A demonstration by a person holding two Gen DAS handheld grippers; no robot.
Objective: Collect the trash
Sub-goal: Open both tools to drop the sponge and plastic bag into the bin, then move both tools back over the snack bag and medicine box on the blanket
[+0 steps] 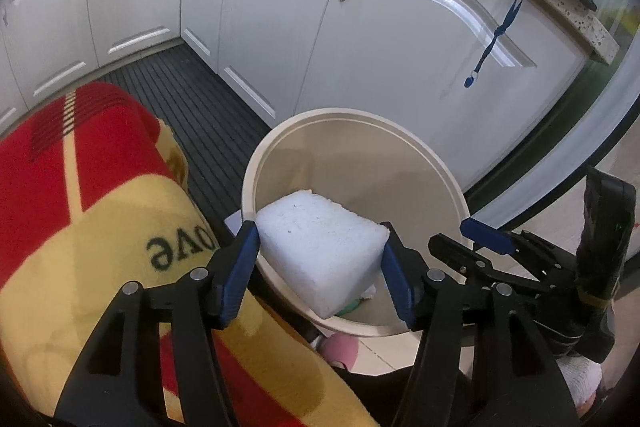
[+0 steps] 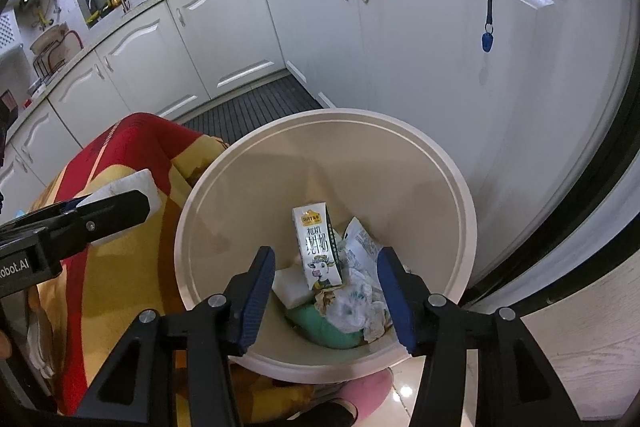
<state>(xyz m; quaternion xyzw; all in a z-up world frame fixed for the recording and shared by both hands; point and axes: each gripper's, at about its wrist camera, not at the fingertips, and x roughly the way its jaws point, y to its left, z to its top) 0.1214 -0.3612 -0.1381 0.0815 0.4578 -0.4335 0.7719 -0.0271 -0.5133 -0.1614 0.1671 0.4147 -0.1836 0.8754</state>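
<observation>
left wrist, foam block (image 1: 320, 251) over bin (image 1: 440, 163)

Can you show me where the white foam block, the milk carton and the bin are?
white foam block (image 1: 320, 247): left wrist view, middle of its top face, between the left gripper's fingers.
milk carton (image 2: 316, 247): right wrist view, its printed front.
bin (image 2: 224, 203): right wrist view, bare inner wall at left.

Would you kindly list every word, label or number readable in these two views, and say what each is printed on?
"OVE", upside down, cut off at the fold: red and yellow blanket.
"obot.AI", cut off at the frame edge: black body of the left gripper.
"有机 纯牛奶": white milk carton in the cream round bin.
Carton's small yellow top label and the crumpled white wrapper: too small to read.
</observation>
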